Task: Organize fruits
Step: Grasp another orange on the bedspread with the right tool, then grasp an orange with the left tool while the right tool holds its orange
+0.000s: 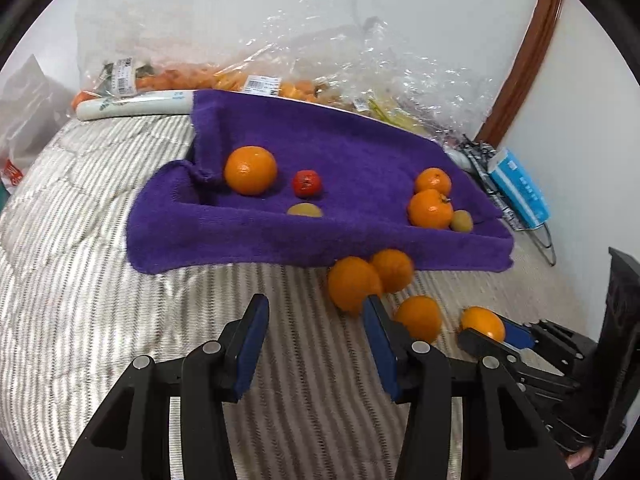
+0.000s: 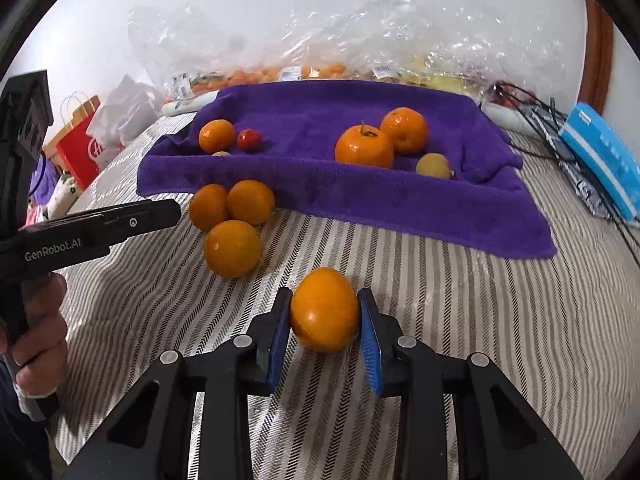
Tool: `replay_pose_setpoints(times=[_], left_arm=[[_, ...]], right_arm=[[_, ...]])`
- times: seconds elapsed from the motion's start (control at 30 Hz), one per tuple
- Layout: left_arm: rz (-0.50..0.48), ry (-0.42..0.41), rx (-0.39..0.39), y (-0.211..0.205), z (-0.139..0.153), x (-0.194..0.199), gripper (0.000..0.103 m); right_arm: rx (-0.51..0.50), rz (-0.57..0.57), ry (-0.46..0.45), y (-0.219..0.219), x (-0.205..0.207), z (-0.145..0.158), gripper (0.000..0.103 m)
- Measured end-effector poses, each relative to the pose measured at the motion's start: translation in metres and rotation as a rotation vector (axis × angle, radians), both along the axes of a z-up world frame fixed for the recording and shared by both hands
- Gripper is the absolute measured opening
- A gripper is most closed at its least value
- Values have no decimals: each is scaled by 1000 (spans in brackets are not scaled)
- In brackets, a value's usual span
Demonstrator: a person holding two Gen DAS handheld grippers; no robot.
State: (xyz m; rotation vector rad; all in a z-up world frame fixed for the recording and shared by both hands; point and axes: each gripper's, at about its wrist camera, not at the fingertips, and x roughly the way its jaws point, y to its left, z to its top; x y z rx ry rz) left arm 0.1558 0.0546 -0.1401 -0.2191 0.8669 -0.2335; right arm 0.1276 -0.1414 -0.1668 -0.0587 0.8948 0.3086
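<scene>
My right gripper (image 2: 324,320) clamps a smooth round orange (image 2: 324,310) over striped cloth (image 2: 440,304); left gripper (image 1: 316,344) gapes, empty.

Seven oranges (image 2: 324,314), one red fruit (image 2: 249,139), two yellow-green fruits (image 2: 433,165) and one purple towel (image 2: 360,208) ahead of the two grippers.

Purple towel (image 2: 400,204): plush, matt terry cloth. Bedcover (image 2: 460,320): woven striped fabric w/ herringbone texture, matt. Held orange (image 2: 324,314): glossy, finely dimpled peel. Gripper pads (image 2: 370,350): ribbed blue rubber-like; arms matt black plastic w/ metal rivets. Produce bags (image 1: 320,40): clear crinkly glossy plastic film.
</scene>
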Motion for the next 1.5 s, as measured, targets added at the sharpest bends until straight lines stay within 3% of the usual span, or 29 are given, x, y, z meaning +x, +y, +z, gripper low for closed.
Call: replay_pose_setpoints(times=[0.1, 0.27, 0.37, 0.57, 0.83, 1.03, 1.5], left_arm=[[-21, 11, -50, -5, 1, 5, 46], [-27, 42, -30, -20, -9, 20, 45], [-16, 37, -4, -22, -12, 20, 31], [22, 43, -1, -14, -12, 21, 31], [61, 7, 85, -25, -14, 27, 30], [76, 3, -40, -8, -13, 21, 30], [82, -76, -48, -10, 0, 5, 30]], right_arm=[[7, -26, -13, -11, 3, 2, 33], [68, -49, 20, -31, 12, -1, 33], [99, -34, 28, -36, 12, -2, 33], [121, -20, 29, -37, 14, -2, 33], [140, -27, 32, -39, 14, -3, 33], [159, -26, 21, -42, 12, -1, 33], [121, -53, -19, -37, 3, 3, 33]])
